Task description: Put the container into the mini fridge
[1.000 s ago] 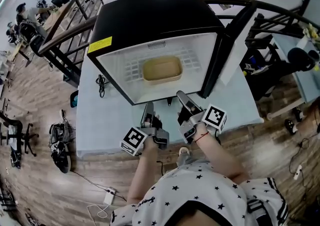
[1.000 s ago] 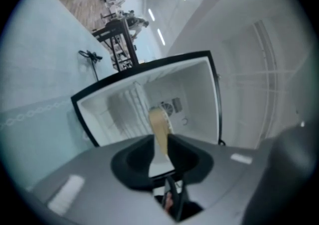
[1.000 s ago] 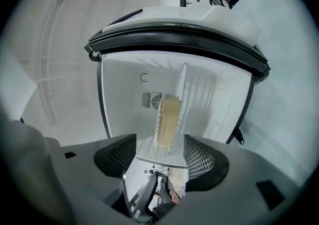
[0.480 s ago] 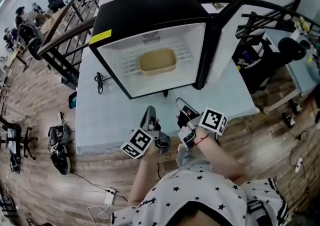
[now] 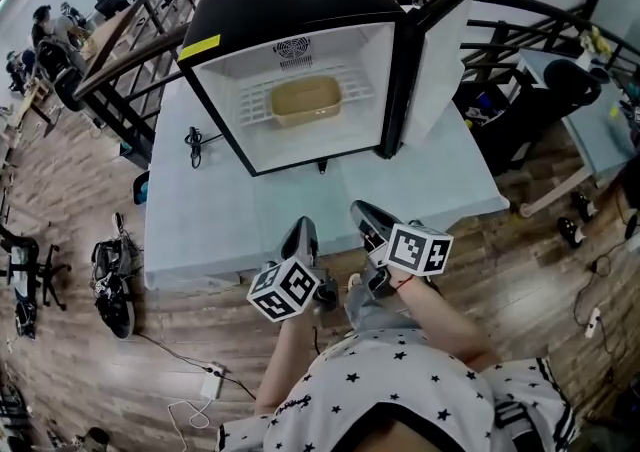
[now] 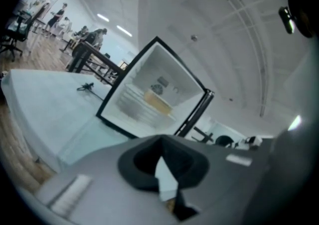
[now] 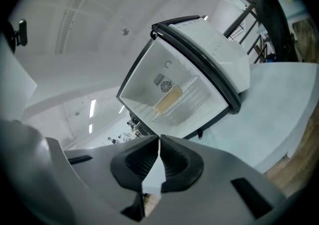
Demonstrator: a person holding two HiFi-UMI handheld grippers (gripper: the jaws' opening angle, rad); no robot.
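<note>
Tan container (image 5: 306, 100) sits in the mini fridge (image 5: 290, 12); left claw (image 5: 301, 232) and right claw (image 5: 361, 212), pulled back, have pressed together empty.

White star-printed shirt (image 5: 400, 380), red wrist band (image 5: 403, 276); grey left gripper (image 5: 303, 226) and right gripper (image 5: 359, 209) carry black-and-white marker cubes (image 5: 285, 290).

Pale blue-grey surface (image 5: 200, 230), rect., seen from the near side. Mini fridge (image 5: 290, 0), black casing, stands on the far half; door (image 5: 435, 60) swung open to the right. Left of the fridge and apart from it: small black cable bundle (image 5: 192, 145), lying flat. At the fridge's front edge, approx. centre: tiny dark item (image 5: 321, 168), too small to ID. Inside: white wire shelf (image 5: 355, 90) w/ tan container (image 5: 305, 100) resting on it, approx. centred.
</note>
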